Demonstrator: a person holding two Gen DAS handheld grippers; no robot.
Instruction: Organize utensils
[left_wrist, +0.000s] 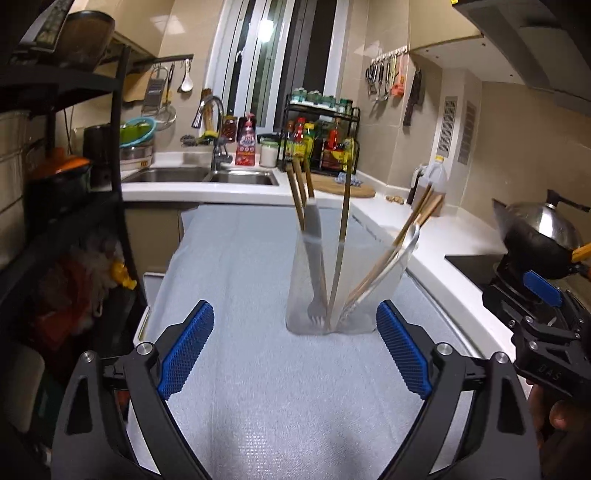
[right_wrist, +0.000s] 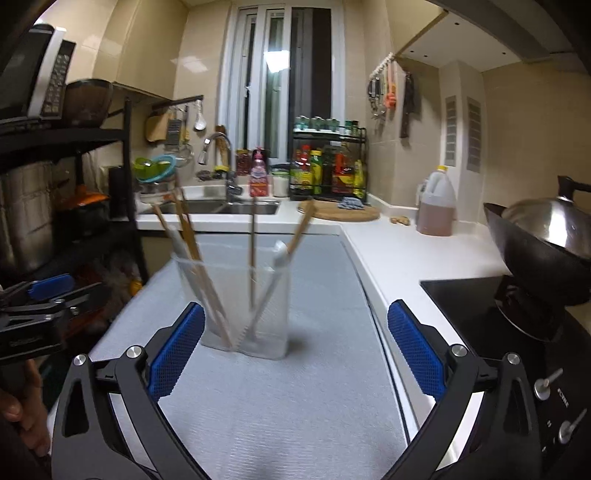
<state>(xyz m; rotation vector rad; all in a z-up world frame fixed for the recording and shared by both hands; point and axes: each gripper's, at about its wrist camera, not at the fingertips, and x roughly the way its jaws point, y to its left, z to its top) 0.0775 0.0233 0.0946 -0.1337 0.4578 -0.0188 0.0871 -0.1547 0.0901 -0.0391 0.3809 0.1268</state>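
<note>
A clear utensil holder (left_wrist: 341, 280) stands upright on the grey mat (left_wrist: 258, 369). In it are a grey fork (left_wrist: 316, 258), wooden chopsticks (left_wrist: 341, 240) and a white spoon (left_wrist: 391, 258), all leaning outward. It also shows in the right wrist view (right_wrist: 243, 306), blurred. My left gripper (left_wrist: 295, 347) is open and empty, just short of the holder. My right gripper (right_wrist: 295, 350) is open and empty, a little nearer than the holder; it also shows in the left wrist view (left_wrist: 546, 321) at the right edge.
A sink (left_wrist: 207, 177) and tap are at the back, with a spice rack (left_wrist: 321, 140) and round cutting board (left_wrist: 347, 188). An oil jug (right_wrist: 436, 203) stands on the white counter. A wok with lid (right_wrist: 543, 229) sits on the stove at right. A black shelf (right_wrist: 55, 184) is at left.
</note>
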